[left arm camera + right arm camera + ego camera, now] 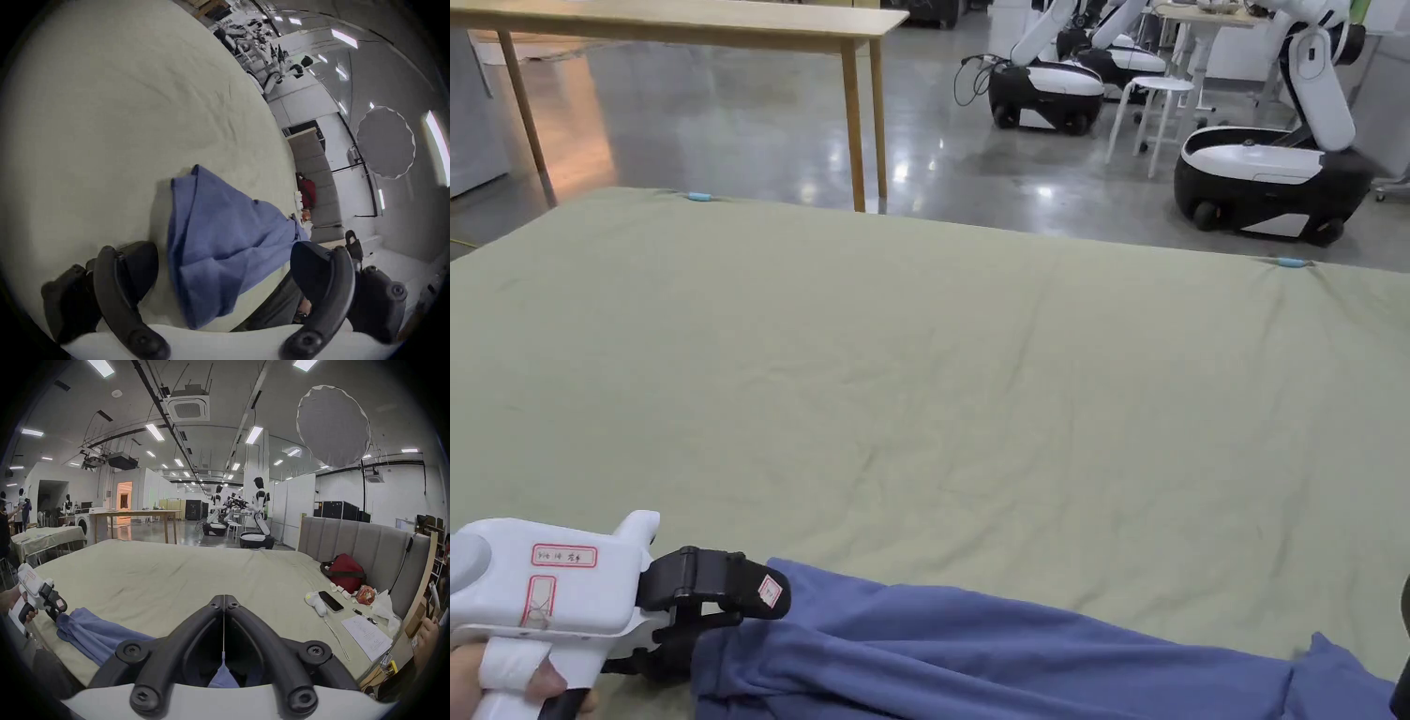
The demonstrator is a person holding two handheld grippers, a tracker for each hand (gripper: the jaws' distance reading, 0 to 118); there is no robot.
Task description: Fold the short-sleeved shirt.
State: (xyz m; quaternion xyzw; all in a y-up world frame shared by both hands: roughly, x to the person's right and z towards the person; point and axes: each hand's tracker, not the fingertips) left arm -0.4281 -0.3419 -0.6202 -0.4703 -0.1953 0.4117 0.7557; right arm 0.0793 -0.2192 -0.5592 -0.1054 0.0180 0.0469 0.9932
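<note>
Two claws are working the blue shirt [1012, 656], which is lying bunched along the bottom edge of the head view on the green-sheeted bed [937, 375]. The left claw [224, 263] is gaping wide around one end; the right claw [223, 603] is pinching cloth tight. Being soft, light and floppy, it is probably best gripped at hems or shoulder seams.

hidden and cut-off parts

shirt [1012, 656] runs off the head view's bottom edge, so its lower part is unseen; right gripper [1403, 656] shows there as a dark sliver at the right edge. in the right gripper view the shirt's near end is hidden behind the jaws. left gripper [722, 609] tips sit against blue cloth, contact unclear. papers [365, 635] print too small to tell.
</note>
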